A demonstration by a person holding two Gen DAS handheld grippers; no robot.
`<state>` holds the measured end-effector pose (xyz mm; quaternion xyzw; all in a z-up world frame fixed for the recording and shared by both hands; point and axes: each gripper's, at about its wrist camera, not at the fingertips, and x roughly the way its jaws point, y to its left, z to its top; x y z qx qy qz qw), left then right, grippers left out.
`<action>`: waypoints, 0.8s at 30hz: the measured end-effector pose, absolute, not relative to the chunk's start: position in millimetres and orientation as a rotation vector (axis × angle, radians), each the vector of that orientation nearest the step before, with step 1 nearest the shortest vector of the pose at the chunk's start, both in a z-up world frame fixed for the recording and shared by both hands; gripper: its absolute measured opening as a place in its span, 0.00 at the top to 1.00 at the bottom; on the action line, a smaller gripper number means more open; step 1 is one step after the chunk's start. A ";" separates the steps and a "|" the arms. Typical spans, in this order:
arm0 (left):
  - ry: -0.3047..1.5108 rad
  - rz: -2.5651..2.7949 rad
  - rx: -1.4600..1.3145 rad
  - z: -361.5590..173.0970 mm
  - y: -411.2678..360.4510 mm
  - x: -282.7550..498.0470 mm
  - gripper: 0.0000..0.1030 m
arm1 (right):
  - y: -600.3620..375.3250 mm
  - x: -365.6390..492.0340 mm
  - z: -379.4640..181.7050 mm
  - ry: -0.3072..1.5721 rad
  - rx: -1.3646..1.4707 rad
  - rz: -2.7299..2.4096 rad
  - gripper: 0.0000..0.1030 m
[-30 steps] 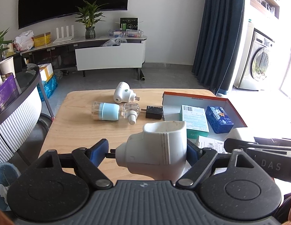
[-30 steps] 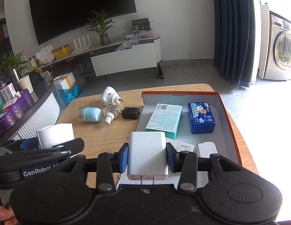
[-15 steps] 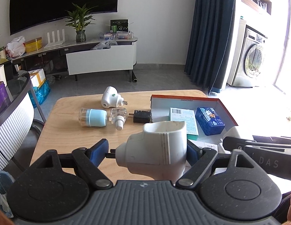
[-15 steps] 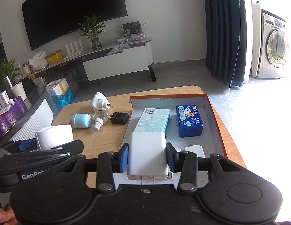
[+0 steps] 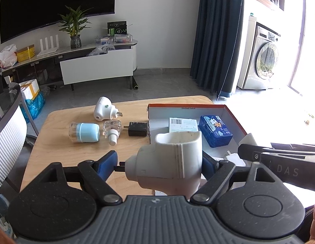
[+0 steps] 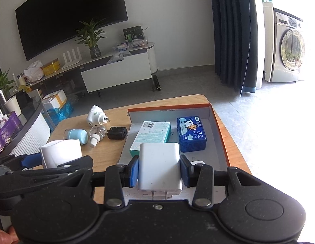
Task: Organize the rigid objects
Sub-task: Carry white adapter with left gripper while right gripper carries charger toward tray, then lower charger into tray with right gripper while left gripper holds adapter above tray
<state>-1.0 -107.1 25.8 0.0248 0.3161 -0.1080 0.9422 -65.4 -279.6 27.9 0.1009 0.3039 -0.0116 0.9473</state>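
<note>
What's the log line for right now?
left gripper: shut on white plug-in device | right gripper: shut on white charger | box: ahead

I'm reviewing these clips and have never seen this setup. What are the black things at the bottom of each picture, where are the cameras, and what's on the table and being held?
No robot here: a person carries a handheld two-finger gripper in each hand, each with a fisheye camera looking along its fingers.

The left wrist view shows the left gripper shut on a white plug-in device.

The right wrist view shows the right gripper shut on a flat white charger.

On the wooden table stands an open orange-edged box with a teal carton and a blue tin inside. Beside it lie a black adapter, a clear bottle, a light blue container and another white plug-in device.
</note>
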 end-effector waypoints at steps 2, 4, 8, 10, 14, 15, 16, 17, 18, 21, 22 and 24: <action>0.645 -0.227 0.053 25.4 -110.0 0.2 0.17 | -282.1 -64.9 27.6 0.618 0.208 -0.029 0.51; 0.647 -0.233 0.054 24.7 -113.7 1.7 0.17 | -284.6 -63.9 27.0 0.620 0.209 -0.036 0.51; 0.650 -0.243 0.057 23.3 -118.8 4.2 0.17 | -289.5 -62.5 26.6 0.619 0.216 -0.048 0.51; 0.651 -0.247 0.059 22.8 -121.0 5.4 0.17 | -292.4 -61.0 26.2 0.619 0.218 -0.054 0.51; 0.656 -0.255 0.059 21.3 -125.8 8.2 0.17 | -298.0 -59.6 25.8 0.616 0.224 -0.063 0.51; 0.657 -0.258 0.060 20.8 -127.2 8.9 0.17 | -299.0 -59.1 26.0 0.616 0.225 -0.065 0.51; 0.659 -0.261 0.060 20.6 -128.4 9.3 0.17 | -299.8 -58.7 26.1 0.615 0.225 -0.066 0.51; 0.659 -0.264 0.061 20.4 -129.6 9.9 0.17 | -300.5 -57.9 26.4 0.614 0.224 -0.067 0.51; 0.659 -0.266 0.063 20.8 -131.1 10.4 0.17 | -301.2 -57.4 26.6 0.613 0.225 -0.069 0.51; 0.660 -0.270 0.062 21.0 -133.6 11.0 0.17 | -303.4 -55.1 27.2 0.610 0.225 -0.074 0.51; 0.661 -0.272 0.062 20.9 -134.1 11.7 0.17 | -304.7 -54.3 26.9 0.611 0.226 -0.075 0.51; 0.661 -0.274 0.067 20.8 -136.3 12.6 0.17 | -306.0 -52.5 26.6 0.612 0.226 -0.077 0.51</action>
